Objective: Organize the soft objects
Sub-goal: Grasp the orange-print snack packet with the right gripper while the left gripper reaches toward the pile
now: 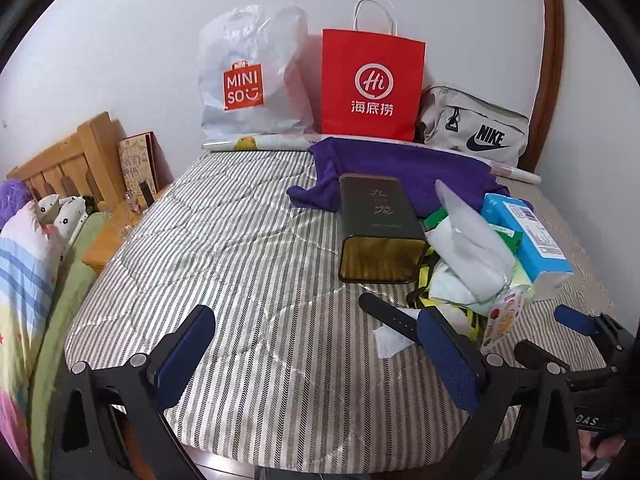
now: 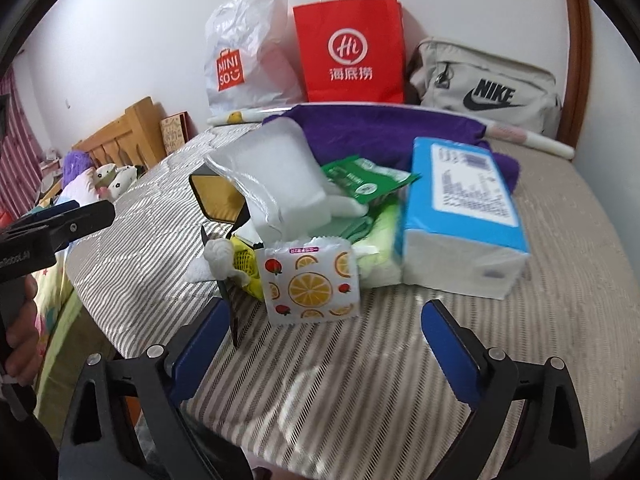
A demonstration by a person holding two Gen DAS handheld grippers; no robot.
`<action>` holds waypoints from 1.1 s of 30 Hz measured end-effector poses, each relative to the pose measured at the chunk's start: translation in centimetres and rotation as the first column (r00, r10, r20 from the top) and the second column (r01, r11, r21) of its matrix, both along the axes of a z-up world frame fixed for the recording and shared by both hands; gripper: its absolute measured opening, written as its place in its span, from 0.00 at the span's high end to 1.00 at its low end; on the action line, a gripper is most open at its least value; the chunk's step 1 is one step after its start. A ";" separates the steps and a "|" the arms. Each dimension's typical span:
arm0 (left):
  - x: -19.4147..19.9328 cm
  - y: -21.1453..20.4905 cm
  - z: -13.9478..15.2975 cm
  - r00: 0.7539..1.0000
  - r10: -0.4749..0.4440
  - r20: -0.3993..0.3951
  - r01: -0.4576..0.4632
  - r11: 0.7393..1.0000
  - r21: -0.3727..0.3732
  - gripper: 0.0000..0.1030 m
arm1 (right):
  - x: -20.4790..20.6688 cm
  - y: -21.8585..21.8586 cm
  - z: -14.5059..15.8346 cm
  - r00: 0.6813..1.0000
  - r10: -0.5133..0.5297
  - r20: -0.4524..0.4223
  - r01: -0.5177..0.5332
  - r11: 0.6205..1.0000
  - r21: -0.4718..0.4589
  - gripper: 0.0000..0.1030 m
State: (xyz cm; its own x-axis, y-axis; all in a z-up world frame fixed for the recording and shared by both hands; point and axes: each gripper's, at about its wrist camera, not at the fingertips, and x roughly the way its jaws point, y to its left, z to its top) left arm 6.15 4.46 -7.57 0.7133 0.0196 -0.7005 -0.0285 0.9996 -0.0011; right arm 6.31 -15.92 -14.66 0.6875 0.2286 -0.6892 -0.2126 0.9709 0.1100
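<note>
A heap of soft things lies on the striped bed (image 1: pixel 248 248): a blue tissue pack (image 2: pixel 464 208), a clear plastic pouch (image 2: pixel 276 176), green packets (image 2: pixel 360 180), a fruit-print packet (image 2: pixel 310 284), a small white plush (image 2: pixel 218 258) and a purple cloth (image 1: pixel 408 168). A dark tin box (image 1: pixel 378 228) lies beside them. My right gripper (image 2: pixel 326 320) is open, just short of the fruit-print packet, with nothing between its fingers. My left gripper (image 1: pixel 316 344) is open over bare bedding, left of the heap. A black strap (image 1: pixel 390 314) lies near its right finger.
Against the wall stand a white Miniso bag (image 1: pixel 248 84), a red paper bag (image 1: pixel 372 84) and a grey Nike bag (image 1: pixel 476 128). A rolled poster (image 1: pixel 256 143) lies in front of them. A wooden headboard (image 1: pixel 72 156), bedside table and folded quilts (image 1: pixel 24 264) are at the left.
</note>
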 end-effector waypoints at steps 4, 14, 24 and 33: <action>0.4 0.2 -0.5 1.000 -0.020 -0.004 0.020 1.000 -0.022 0.01 | 1.3 0.5 -1.1 1.000 0.000 -0.027 0.001 1.000 0.030 0.08; 1.0 -0.4 -1.3 0.998 -0.059 0.007 0.059 0.997 -0.051 0.03 | 3.3 1.6 -3.0 0.999 0.014 -0.045 -0.012 0.999 0.047 0.36; 1.8 -3.9 0.1 0.992 -0.127 0.003 0.127 0.992 -0.026 0.03 | 1.7 -0.6 -1.6 1.000 0.011 -0.014 -0.010 0.998 0.064 0.57; 4.7 -9.4 1.4 0.979 -0.206 0.002 0.206 0.978 0.029 0.03 | -0.4 -4.3 -0.3 0.999 -0.019 0.027 0.018 0.999 0.033 0.58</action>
State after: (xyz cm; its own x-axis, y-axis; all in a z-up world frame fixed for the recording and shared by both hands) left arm 10.88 -4.90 -6.18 0.7078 -0.1084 -0.6981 0.1781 0.9836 0.0278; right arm 5.93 -20.26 -14.92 0.7100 0.2382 -0.6627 -0.1980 0.9706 0.1368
